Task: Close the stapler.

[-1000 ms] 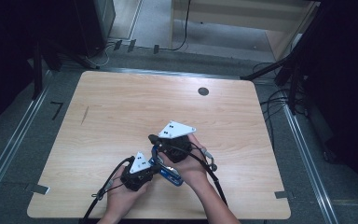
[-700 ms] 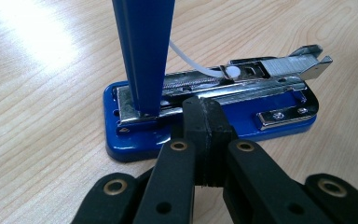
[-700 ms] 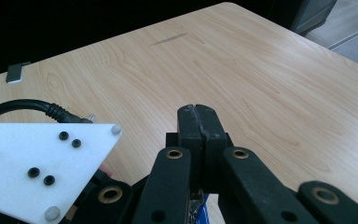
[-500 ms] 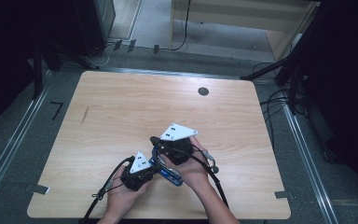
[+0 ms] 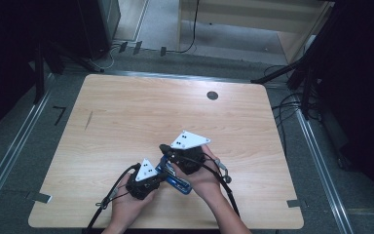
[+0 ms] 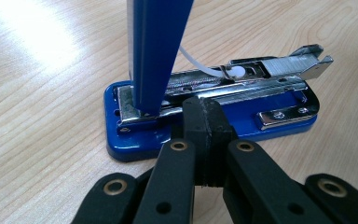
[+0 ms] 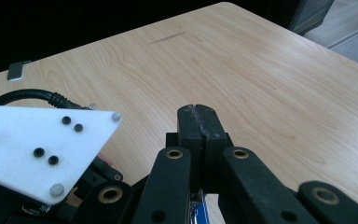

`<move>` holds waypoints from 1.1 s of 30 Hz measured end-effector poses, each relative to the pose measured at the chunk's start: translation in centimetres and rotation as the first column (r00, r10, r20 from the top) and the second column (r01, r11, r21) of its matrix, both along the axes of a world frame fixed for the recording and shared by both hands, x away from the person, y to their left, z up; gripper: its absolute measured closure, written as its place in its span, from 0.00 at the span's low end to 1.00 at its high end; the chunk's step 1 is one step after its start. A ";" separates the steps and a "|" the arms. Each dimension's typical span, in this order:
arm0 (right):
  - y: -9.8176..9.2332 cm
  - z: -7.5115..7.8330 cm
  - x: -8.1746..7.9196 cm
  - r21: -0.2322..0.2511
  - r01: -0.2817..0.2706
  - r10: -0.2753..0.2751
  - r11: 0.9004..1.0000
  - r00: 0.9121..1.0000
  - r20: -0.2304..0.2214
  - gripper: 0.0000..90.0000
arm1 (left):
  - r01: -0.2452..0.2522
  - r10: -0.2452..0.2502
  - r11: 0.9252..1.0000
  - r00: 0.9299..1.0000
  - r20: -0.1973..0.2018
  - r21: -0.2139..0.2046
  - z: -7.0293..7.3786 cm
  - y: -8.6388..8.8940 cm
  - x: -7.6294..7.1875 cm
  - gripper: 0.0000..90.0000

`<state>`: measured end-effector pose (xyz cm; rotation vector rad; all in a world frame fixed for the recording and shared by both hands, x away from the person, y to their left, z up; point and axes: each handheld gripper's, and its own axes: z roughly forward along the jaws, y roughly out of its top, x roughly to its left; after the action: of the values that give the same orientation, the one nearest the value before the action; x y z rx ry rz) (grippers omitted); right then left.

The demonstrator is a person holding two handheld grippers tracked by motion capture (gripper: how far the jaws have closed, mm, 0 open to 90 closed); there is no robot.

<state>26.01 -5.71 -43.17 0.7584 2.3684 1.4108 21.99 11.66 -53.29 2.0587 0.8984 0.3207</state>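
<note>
While its lid stands upright, the stapler (image 6: 214,116) lies before closed jaws.

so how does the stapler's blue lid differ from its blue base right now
The lid stands swung up, nearly upright; the base lies flat on the table. The lid shows a plain blue face, while the base carries the exposed metal magazine and a small metal plate. Both are the same blue and meet at the hinge end.
</note>
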 end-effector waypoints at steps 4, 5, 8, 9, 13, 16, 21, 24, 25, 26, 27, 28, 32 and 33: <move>-0.4 -0.2 -0.2 0.006 0.006 -0.006 1.000 1.000 -0.004 1.00 | -0.002 0.002 1.000 1.000 -0.002 -0.001 0.0 0.0 0.0 1.00; -0.5 -0.3 -0.3 0.001 0.007 -0.007 1.000 1.000 -0.006 1.00 | -0.003 0.003 1.000 1.000 -0.001 0.000 0.0 0.0 0.0 1.00; -0.7 -0.7 -0.4 -0.001 0.007 -0.007 1.000 1.000 -0.010 1.00 | -0.002 0.002 1.000 1.000 -0.003 -0.001 0.0 0.0 0.0 1.00; -0.9 -0.8 -0.4 0.001 0.007 -0.007 1.000 1.000 -0.012 1.00 | -0.002 0.002 1.000 1.000 -0.003 -0.002 0.0 0.0 0.0 1.00; -1.3 -1.2 -0.5 0.004 0.010 -0.010 1.000 1.000 -0.017 1.00 | -0.001 0.001 1.000 1.000 0.002 0.004 0.0 0.0 0.0 1.00; -1.8 -1.6 -0.7 0.004 0.016 -0.016 1.000 1.000 -0.024 1.00 | 0.001 -0.001 1.000 1.000 0.000 0.004 0.0 0.0 0.0 1.00; -2.6 -2.6 -1.1 0.009 0.025 -0.025 1.000 0.999 -0.040 1.00 | 0.000 0.000 1.000 1.000 -0.001 0.003 0.0 0.0 0.0 1.00; -3.0 -3.3 -1.4 0.015 0.028 -0.027 0.999 0.998 -0.050 1.00 | 0.002 -0.002 1.000 1.000 0.000 0.007 0.0 0.0 0.0 1.00; -3.2 -3.5 -1.5 0.015 0.028 -0.027 0.999 0.998 -0.050 1.00 | 0.002 -0.002 1.000 1.000 0.000 0.007 0.0 0.0 0.0 1.00; -3.3 -3.7 -1.7 0.014 0.031 -0.030 0.999 0.998 -0.056 1.00 | 0.002 -0.002 1.000 1.000 0.000 0.007 0.0 0.0 0.0 1.00; -3.4 -3.9 -1.7 0.016 0.028 -0.027 0.999 0.998 -0.059 1.00 | 0.001 -0.001 1.000 1.000 0.000 0.007 0.0 0.0 0.0 1.00; -3.6 -4.2 -1.8 0.015 0.029 -0.028 0.999 0.998 -0.060 1.00 | 0.001 -0.001 1.000 1.000 0.000 0.007 0.0 0.0 0.0 1.00; -4.1 -4.9 -2.1 0.020 0.032 -0.030 0.999 0.997 -0.069 1.00 | 0.000 0.000 1.000 1.000 0.001 0.009 0.0 0.0 0.0 1.00; -4.3 -5.1 -2.2 0.020 0.032 -0.031 0.999 0.997 -0.067 1.00 | 0.002 -0.002 1.000 1.000 0.001 0.010 0.0 0.0 0.0 1.00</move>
<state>23.85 -9.97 -48.24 0.8578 2.3841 1.4205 21.96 11.67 -53.26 2.0681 0.8958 0.3257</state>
